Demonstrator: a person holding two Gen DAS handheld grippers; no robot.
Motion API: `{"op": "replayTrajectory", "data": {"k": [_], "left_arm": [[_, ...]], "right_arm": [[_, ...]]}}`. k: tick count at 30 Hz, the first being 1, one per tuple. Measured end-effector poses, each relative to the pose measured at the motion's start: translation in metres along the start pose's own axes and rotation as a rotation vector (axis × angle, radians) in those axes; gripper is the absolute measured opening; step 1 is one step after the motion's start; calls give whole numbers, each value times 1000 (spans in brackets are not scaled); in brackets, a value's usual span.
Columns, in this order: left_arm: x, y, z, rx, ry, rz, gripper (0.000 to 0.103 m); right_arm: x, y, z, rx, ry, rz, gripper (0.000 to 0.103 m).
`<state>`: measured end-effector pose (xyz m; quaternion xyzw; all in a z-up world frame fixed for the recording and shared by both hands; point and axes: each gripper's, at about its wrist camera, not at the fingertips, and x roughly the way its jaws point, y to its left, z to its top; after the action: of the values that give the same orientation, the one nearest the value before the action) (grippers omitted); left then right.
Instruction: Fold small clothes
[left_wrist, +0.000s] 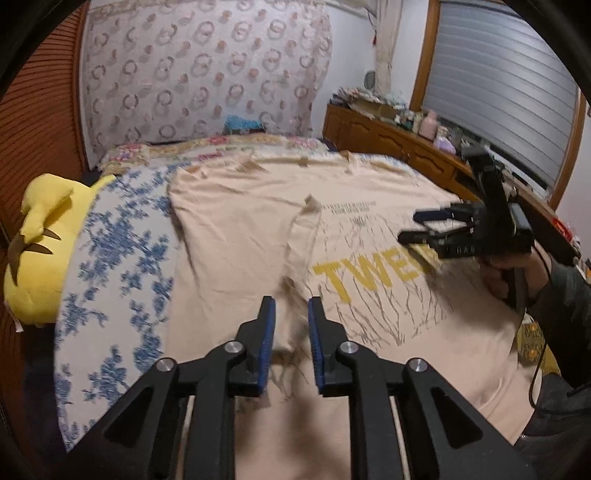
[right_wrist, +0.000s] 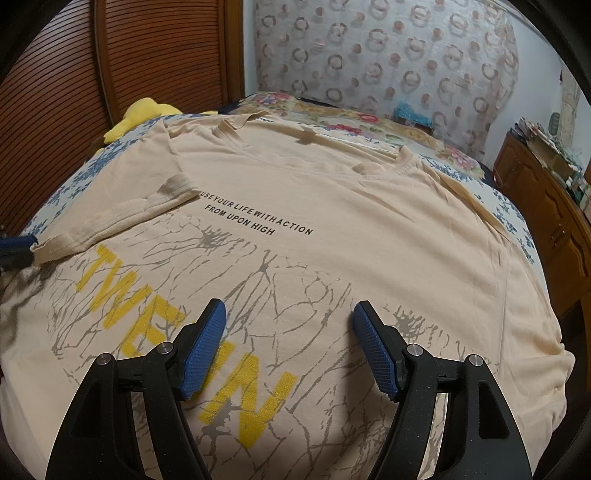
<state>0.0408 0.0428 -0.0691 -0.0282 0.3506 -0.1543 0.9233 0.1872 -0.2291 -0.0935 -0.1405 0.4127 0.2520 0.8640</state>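
A beige T-shirt (left_wrist: 236, 229) with yellow letters and grey crack print lies spread on the bed; it also shows in the right wrist view (right_wrist: 332, 206). Its left side and sleeve (right_wrist: 122, 221) are folded inward over the front. My left gripper (left_wrist: 291, 312) is open, its blue pads just above the folded sleeve's edge, holding nothing. My right gripper (right_wrist: 288, 317) is open wide and empty above the printed chest. It also appears in the left wrist view (left_wrist: 413, 225), hovering over the shirt's right part.
A yellow plush toy (left_wrist: 40, 236) lies at the bed's left edge on a blue-flowered sheet (left_wrist: 118, 258). A wooden louvred wardrobe (right_wrist: 55, 92) stands to the left. A wooden dresser (left_wrist: 391, 140) with clutter runs along the right under a window.
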Motion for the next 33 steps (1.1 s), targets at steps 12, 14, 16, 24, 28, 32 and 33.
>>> {"op": "replayTrajectory", "data": {"k": [12, 14, 16, 24, 28, 32, 33], "left_arm": [[-24, 21, 7, -44, -89, 75, 59], [-23, 24, 5, -49, -84, 83, 61], [-20, 26, 4, -51, -72, 92, 61], [-10, 29, -4, -53, -35, 93, 70], [-3, 33, -3, -61, -26, 121, 71], [7, 43, 6, -72, -6, 152, 71], [10, 46, 9, -71, 0, 162, 71]], "right_arm": [[-8, 18, 19, 2, -41, 39, 73], [-11, 29, 31, -6, -64, 67, 73], [-9, 42, 44, -22, -81, 81, 73], [15, 63, 68, -22, -73, 124, 73], [20, 61, 70, -13, -56, 122, 73], [21, 52, 68, -11, -48, 105, 73], [20, 48, 66, -7, -48, 102, 73]]}}
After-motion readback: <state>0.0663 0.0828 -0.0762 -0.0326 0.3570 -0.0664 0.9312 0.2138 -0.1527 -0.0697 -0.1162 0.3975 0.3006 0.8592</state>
